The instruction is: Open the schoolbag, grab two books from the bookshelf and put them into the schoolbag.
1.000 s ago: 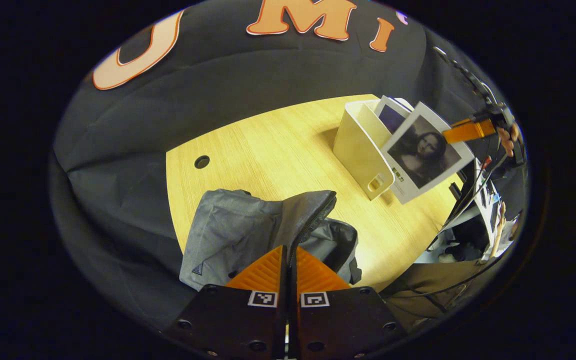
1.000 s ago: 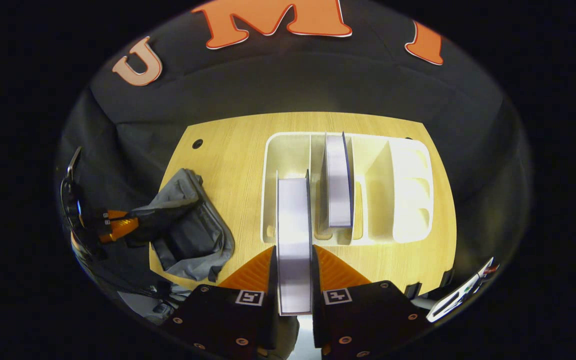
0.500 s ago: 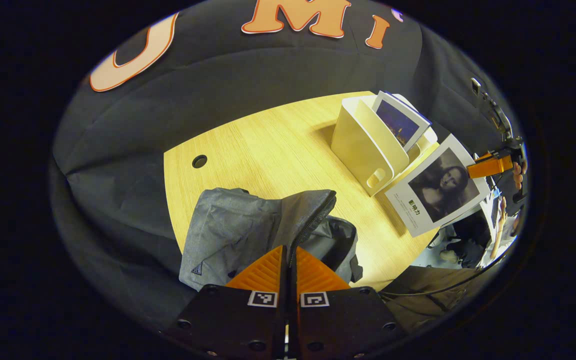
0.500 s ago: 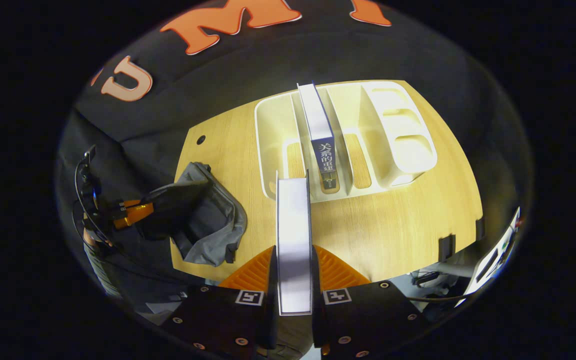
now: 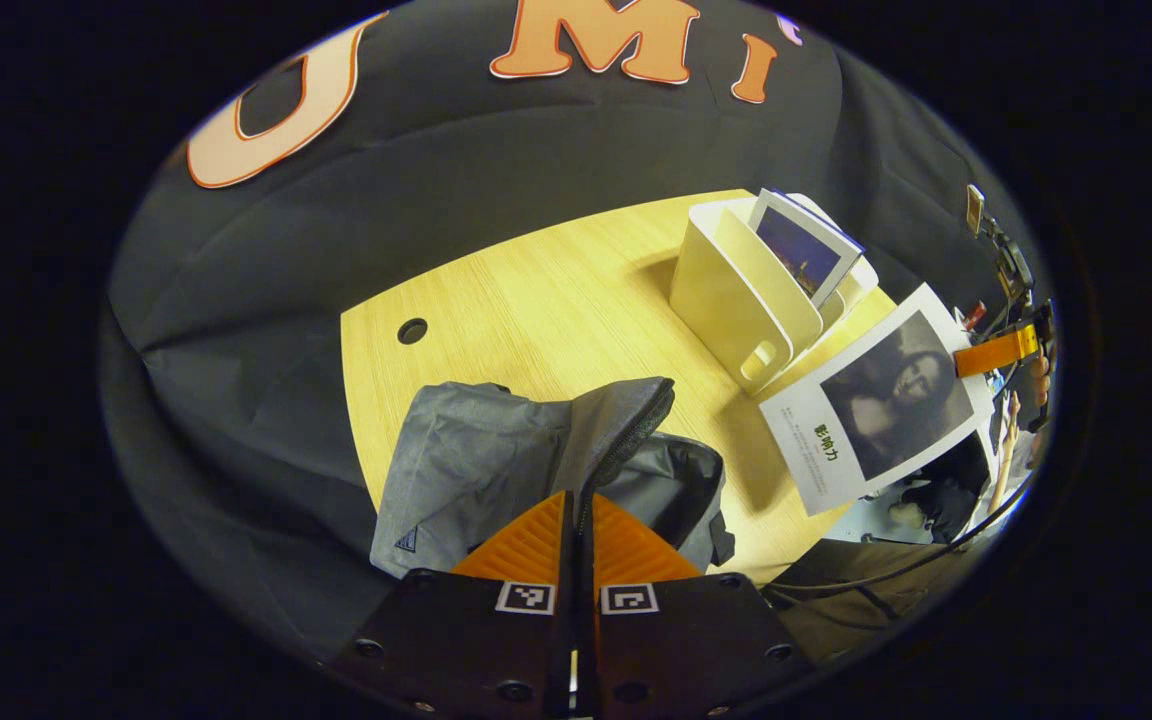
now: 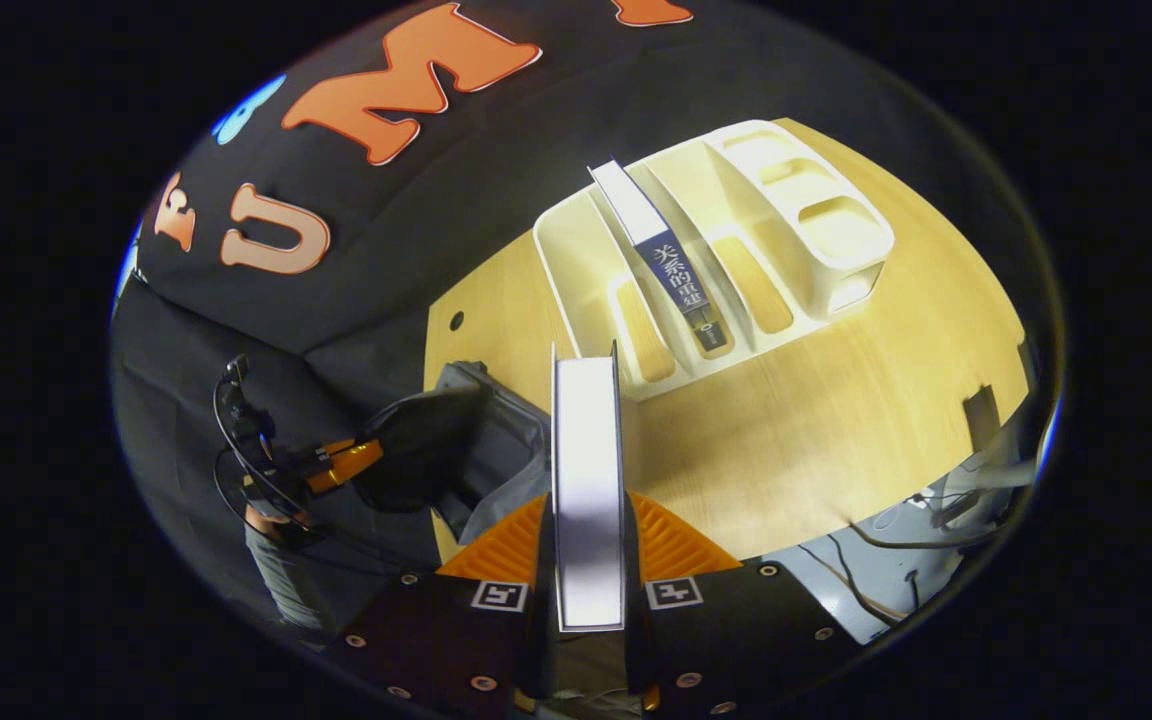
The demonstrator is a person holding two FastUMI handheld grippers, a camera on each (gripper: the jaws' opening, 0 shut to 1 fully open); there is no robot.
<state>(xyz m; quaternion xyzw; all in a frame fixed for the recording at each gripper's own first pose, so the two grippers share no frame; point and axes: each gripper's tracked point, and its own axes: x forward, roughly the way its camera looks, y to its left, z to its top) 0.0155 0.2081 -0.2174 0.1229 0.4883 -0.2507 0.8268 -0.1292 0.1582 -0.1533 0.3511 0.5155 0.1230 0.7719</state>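
The left hand-held gripper (image 5: 576, 520) pinches the bag (image 5: 536, 460) flap up on the table (image 5: 556, 290) so its mouth gapes, while the right hand-held gripper (image 6: 588, 520), clamped on a book (image 6: 586, 470), carries it clear of the shelf (image 6: 786, 200).

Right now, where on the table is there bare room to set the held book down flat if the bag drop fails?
Bare wood lies between the schoolbag and the bookshelf, running back to the cable hole. In the right gripper view, a wide strip lies between the bookshelf and the table front edge. The schoolbag's corner is crowded: the left gripper holds its flap there.
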